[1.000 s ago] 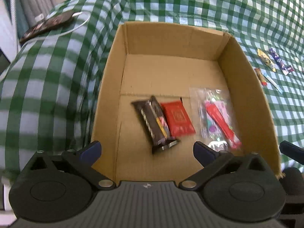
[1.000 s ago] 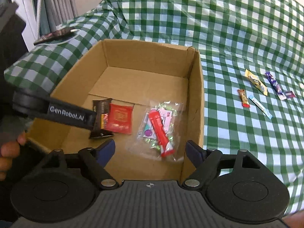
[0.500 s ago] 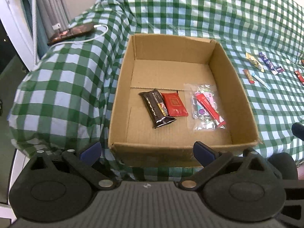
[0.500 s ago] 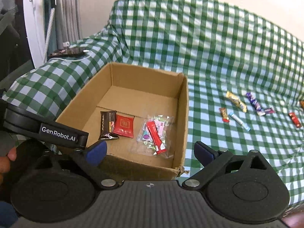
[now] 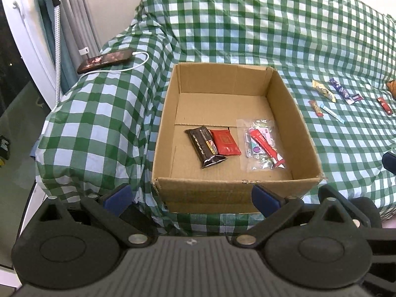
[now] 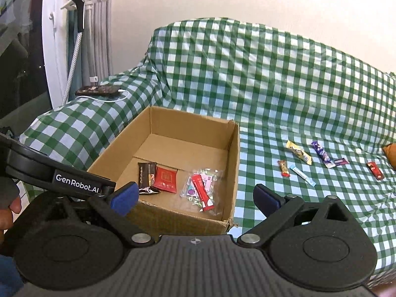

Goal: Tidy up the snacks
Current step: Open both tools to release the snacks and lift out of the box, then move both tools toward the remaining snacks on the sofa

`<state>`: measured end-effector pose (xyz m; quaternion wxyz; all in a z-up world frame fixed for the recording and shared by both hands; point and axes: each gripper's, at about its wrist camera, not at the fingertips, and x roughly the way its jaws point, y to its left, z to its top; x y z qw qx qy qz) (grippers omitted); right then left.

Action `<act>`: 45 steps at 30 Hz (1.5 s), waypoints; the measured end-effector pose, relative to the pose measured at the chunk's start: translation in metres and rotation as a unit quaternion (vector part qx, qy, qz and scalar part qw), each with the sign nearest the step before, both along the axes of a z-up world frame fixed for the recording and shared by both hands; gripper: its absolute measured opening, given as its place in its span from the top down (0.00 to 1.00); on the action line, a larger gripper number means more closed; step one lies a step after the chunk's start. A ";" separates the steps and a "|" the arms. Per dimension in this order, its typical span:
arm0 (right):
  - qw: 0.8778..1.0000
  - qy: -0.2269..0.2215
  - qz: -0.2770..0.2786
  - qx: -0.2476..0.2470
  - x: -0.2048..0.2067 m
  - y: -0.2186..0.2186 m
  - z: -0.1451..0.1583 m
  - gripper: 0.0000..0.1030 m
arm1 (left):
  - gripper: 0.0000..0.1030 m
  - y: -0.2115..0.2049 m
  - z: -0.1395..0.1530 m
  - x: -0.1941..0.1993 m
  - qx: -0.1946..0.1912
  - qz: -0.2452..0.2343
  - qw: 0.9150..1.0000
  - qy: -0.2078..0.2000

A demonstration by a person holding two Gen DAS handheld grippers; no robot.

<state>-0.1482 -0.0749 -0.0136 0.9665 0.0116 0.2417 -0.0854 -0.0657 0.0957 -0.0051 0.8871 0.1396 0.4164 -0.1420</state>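
Both the left hand-held gripper (image 5: 190, 196) and right hand-held gripper (image 6: 195, 198) hang released and empty. Ahead and right, the loose snack bars (image 6: 299, 154) look light, crinkly, slippery; pinch mid-wrapper.

Both tools (image 5: 190, 195) (image 6: 195, 198) have drawn back from the box (image 5: 230, 190), apparently higher.

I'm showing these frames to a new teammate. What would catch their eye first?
Probably the open cardboard box on the green checked cloth, holding a dark brown snack bar, a red packet beside it and a clear bag of sweets. Then the loose wrapped snacks strewn on the cloth right of the box.
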 end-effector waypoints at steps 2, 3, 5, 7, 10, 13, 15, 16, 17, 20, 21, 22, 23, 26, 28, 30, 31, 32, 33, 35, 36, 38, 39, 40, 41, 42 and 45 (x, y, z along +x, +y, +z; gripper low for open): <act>1.000 -0.005 0.000 -0.001 -0.005 0.001 0.001 0.04 | 0.00 0.001 0.003 -0.005 0.000 0.000 1.000 -0.005; 1.000 -0.007 0.000 -0.002 -0.007 0.001 0.002 0.04 | 0.00 0.001 0.004 -0.006 0.000 0.000 1.000 -0.006; 1.000 -0.012 0.000 -0.002 -0.011 0.002 0.003 0.04 | 0.00 0.002 0.005 -0.010 -0.001 0.001 1.000 -0.010; 1.000 -0.016 0.001 -0.003 -0.015 0.003 0.004 0.04 | 0.00 0.003 0.007 -0.013 -0.002 0.001 1.000 -0.013; 1.000 -0.021 0.001 -0.005 -0.019 0.004 0.005 0.04 | 0.00 0.003 0.009 -0.017 -0.003 0.001 1.000 -0.016; 1.000 -0.024 0.001 -0.005 -0.022 0.005 0.006 0.03 | 0.00 0.003 0.011 -0.020 -0.002 0.001 1.000 -0.018; 1.000 -0.026 0.001 -0.004 -0.024 0.005 0.006 0.03 | 0.00 0.003 0.012 -0.021 -0.001 0.000 1.000 -0.020; 1.000 -0.027 0.001 -0.004 -0.024 0.005 0.006 0.03 | 0.00 0.002 0.012 -0.021 0.000 0.000 1.000 -0.021; 1.000 -0.027 0.001 -0.004 -0.025 0.005 0.006 0.03 | 0.00 0.002 0.012 -0.022 0.001 0.000 1.000 -0.021; 1.000 -0.027 0.001 -0.003 -0.026 0.003 0.006 0.03 | 0.00 0.000 0.013 -0.023 0.004 -0.002 1.000 -0.022; 1.000 -0.027 0.002 -0.003 -0.026 0.002 0.006 0.03 | 0.00 -0.002 0.013 -0.023 0.005 -0.003 1.000 -0.022; 1.000 -0.026 0.002 -0.003 -0.027 0.001 0.006 0.03 | 0.00 -0.003 0.013 -0.023 0.006 -0.005 1.000 -0.022; 1.000 -0.026 0.001 -0.001 -0.027 0.000 0.006 0.03 | 0.00 -0.006 0.013 -0.023 0.009 -0.007 1.000 -0.023; 1.000 -0.026 -0.003 0.006 -0.027 -0.006 0.006 0.03 | 0.00 -0.014 0.012 -0.022 0.017 -0.013 0.999 -0.024; 1.000 -0.025 -0.007 0.013 -0.027 -0.012 0.005 0.03 | 0.00 -0.021 0.010 -0.021 0.023 -0.018 0.999 -0.022; 0.999 -0.024 -0.013 0.022 -0.027 -0.019 0.003 0.03 | 0.00 -0.031 0.008 -0.019 0.031 -0.025 0.999 -0.020; 0.999 -0.024 -0.015 0.026 -0.027 -0.024 0.001 0.03 | 0.00 -0.037 0.006 -0.018 0.036 -0.029 0.999 -0.018; 0.999 -0.024 -0.018 0.032 -0.027 -0.028 0.000 0.03 | 0.00 -0.044 0.005 -0.016 0.040 -0.033 0.999 -0.016; 0.999 -0.023 -0.023 0.039 -0.027 -0.034 -0.002 0.03 | 0.00 -0.050 0.004 -0.014 0.044 -0.037 0.998 -0.012; 0.998 -0.023 -0.031 0.051 -0.026 -0.047 -0.007 0.03 | 0.00 -0.064 0.001 -0.010 0.046 -0.045 0.998 0.004; 0.997 -0.024 -0.037 0.058 -0.026 -0.055 -0.008 0.03 | 0.00 -0.071 -0.001 -0.008 0.044 -0.049 0.998 0.014; 0.996 -0.023 -0.053 0.065 -0.026 -0.073 -0.011 0.03 | 0.00 -0.089 -0.004 -0.003 0.043 -0.059 0.997 0.031; 0.995 -0.022 -0.063 0.068 -0.027 -0.085 -0.013 0.03 | 0.00 -0.098 -0.005 -0.001 0.044 -0.064 0.996 0.033; 0.995 -0.021 -0.072 0.071 -0.027 -0.094 -0.015 0.03 | 0.00 -0.108 -0.005 0.001 0.045 -0.069 0.996 0.034; 0.994 -0.020 -0.083 0.074 -0.028 -0.104 -0.017 0.03 | 0.00 -0.121 -0.005 0.005 0.044 -0.075 0.996 0.035; 0.992 -0.018 -0.097 0.078 -0.029 -0.117 -0.019 0.03 | 0.00 -0.132 -0.004 0.008 0.042 -0.079 0.995 0.037; 0.986 -0.013 -0.141 0.082 -0.032 -0.157 -0.024 0.03 | 0.00 -0.173 -0.002 0.024 0.026 -0.091 0.994 0.052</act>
